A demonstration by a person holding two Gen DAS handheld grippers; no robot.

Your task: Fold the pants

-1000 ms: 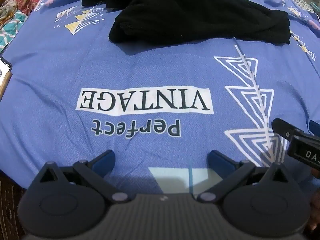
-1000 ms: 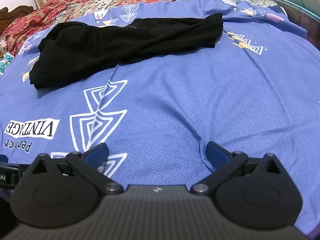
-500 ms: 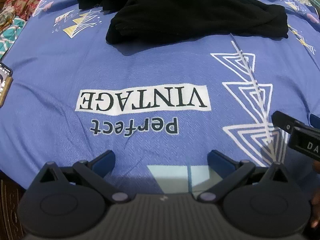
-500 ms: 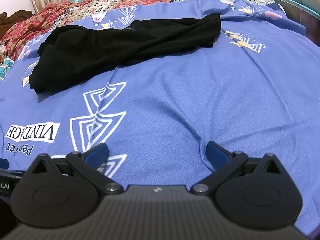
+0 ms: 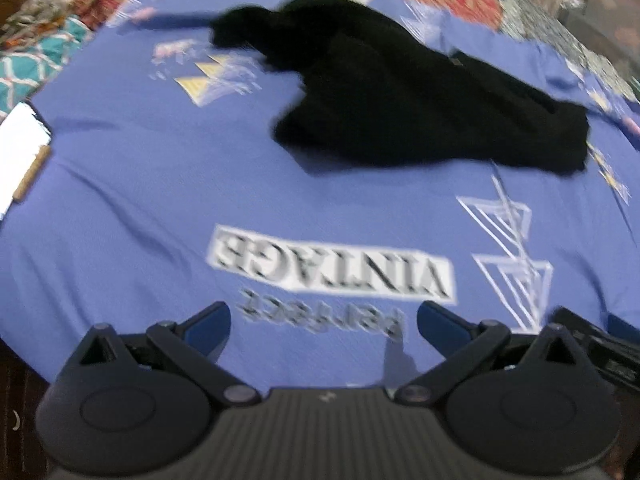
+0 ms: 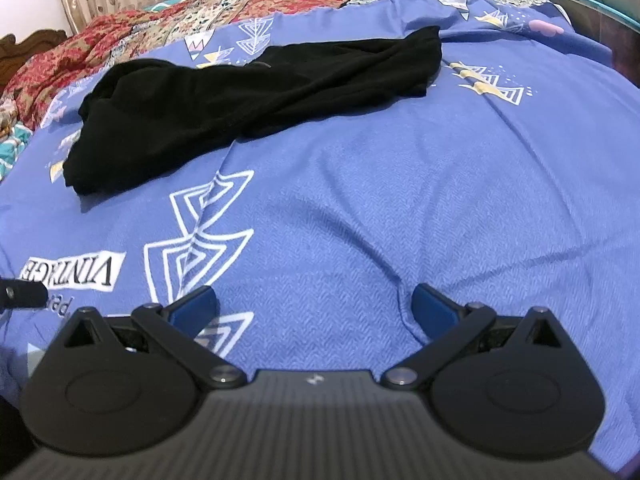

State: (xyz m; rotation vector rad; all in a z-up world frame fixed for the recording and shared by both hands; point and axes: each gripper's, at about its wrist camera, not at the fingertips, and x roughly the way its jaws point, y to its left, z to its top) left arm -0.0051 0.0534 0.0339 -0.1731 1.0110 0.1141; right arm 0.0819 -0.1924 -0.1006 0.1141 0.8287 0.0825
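The left gripper (image 5: pixel 324 320) is swinging up and leftward, its view blurring; the right gripper (image 6: pixel 314 304) is barely shifting; both gaping, empty; black pants (image 6: pixel 248 96) lying crumpled mid-bed on the blue bedsheet (image 6: pixel 400 200), still unreached.

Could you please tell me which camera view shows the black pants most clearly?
The right wrist view: the pants are sharp there and seen end to end on the blue sheet, folds visible. The left wrist view also shows the pants whole, but motion blur smears the outline.
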